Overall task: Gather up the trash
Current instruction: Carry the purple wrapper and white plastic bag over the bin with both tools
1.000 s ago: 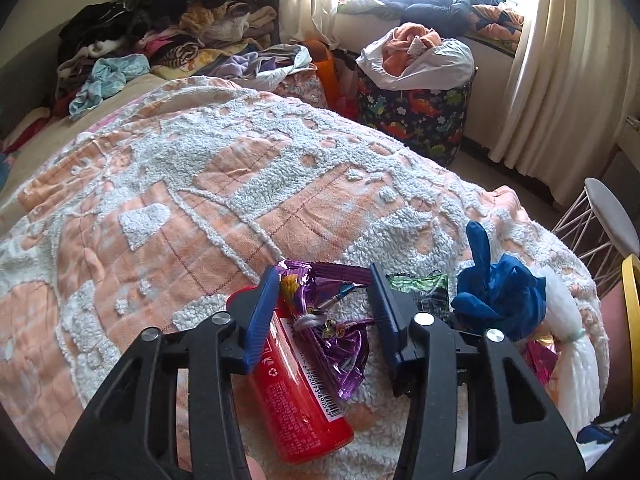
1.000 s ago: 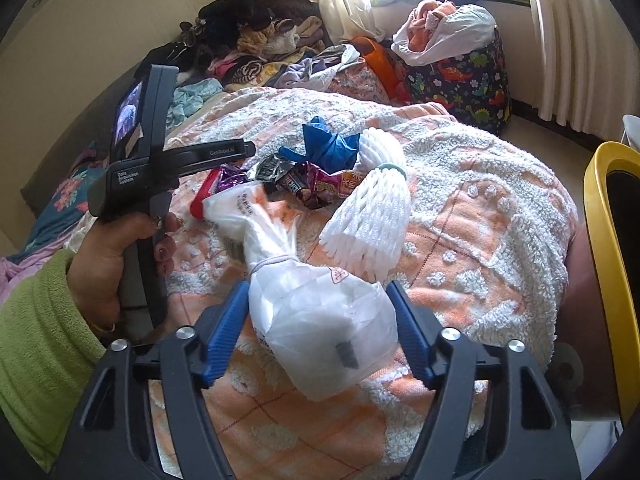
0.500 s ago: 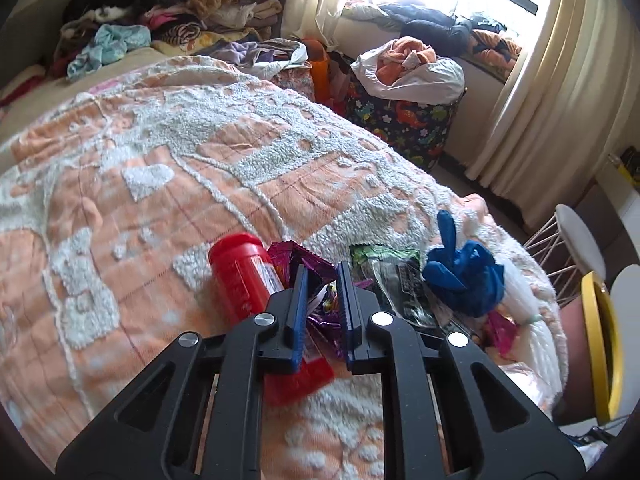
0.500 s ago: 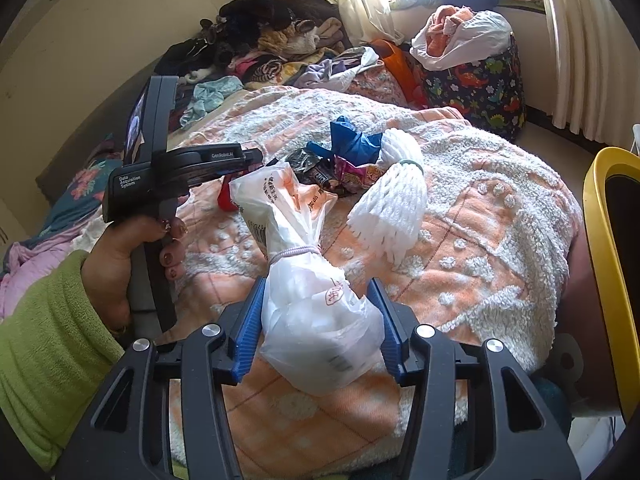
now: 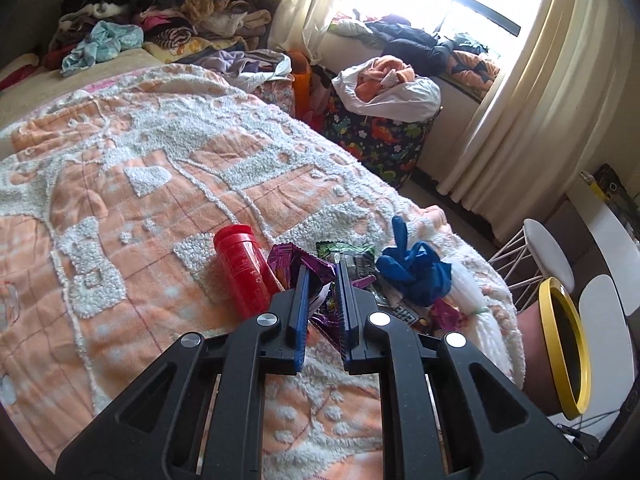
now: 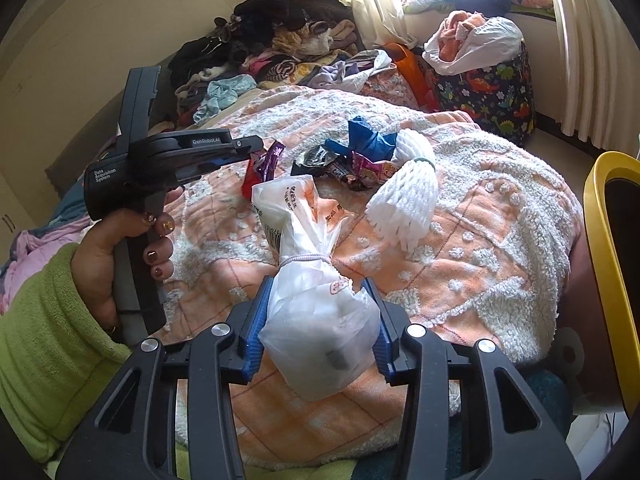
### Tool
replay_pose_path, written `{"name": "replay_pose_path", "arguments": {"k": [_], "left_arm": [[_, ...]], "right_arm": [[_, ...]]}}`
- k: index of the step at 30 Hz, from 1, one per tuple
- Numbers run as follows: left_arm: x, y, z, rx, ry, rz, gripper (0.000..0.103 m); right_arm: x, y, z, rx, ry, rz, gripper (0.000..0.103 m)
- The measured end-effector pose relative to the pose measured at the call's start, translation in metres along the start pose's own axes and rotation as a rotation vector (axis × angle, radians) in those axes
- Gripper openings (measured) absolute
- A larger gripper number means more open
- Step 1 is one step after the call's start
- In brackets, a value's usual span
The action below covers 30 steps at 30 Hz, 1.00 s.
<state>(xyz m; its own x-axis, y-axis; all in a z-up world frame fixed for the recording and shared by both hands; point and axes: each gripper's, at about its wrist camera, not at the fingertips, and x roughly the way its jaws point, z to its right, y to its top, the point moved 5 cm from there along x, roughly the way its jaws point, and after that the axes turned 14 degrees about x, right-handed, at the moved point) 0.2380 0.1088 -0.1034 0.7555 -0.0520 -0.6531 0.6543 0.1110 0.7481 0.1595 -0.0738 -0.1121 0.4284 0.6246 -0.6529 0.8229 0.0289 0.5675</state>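
- Left wrist view: one red bottle [image 5: 242,270], one crinkled purple wrapper [image 5: 316,280], one blue glove [image 5: 416,270] and one white foam net sleeve [image 5: 476,300] lie clustered on the tufted orange-and-white blanket [image 5: 160,184].
- Beside them lie at least two more foil wrappers; an exact count cannot be told.
- The left gripper [image 5: 323,280] is clenched on the purple wrapper, which sits pinched between its two blue-padded fingers, just beside the bottle.
- Right wrist view: one white plastic bag [image 6: 316,312], tied at the neck with a band, soft and translucent, is grasped by the right gripper [image 6: 318,320], its bulging lower part between the fingers.
- One yellow-rimmed bin [image 6: 608,264] stands off the blanket's edge, right of the bag.
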Motion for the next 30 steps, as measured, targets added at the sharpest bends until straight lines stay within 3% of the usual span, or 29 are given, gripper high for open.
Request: {"name": "replay_pose_path", "arguments": {"k": [30], "left_arm": [[-0.047,0.031,0.050,0.069,-0.056,0.122,0.008]], "right_arm": [[-0.057,0.018,0.002,0.005,0.031,0.131,0.041]]}}
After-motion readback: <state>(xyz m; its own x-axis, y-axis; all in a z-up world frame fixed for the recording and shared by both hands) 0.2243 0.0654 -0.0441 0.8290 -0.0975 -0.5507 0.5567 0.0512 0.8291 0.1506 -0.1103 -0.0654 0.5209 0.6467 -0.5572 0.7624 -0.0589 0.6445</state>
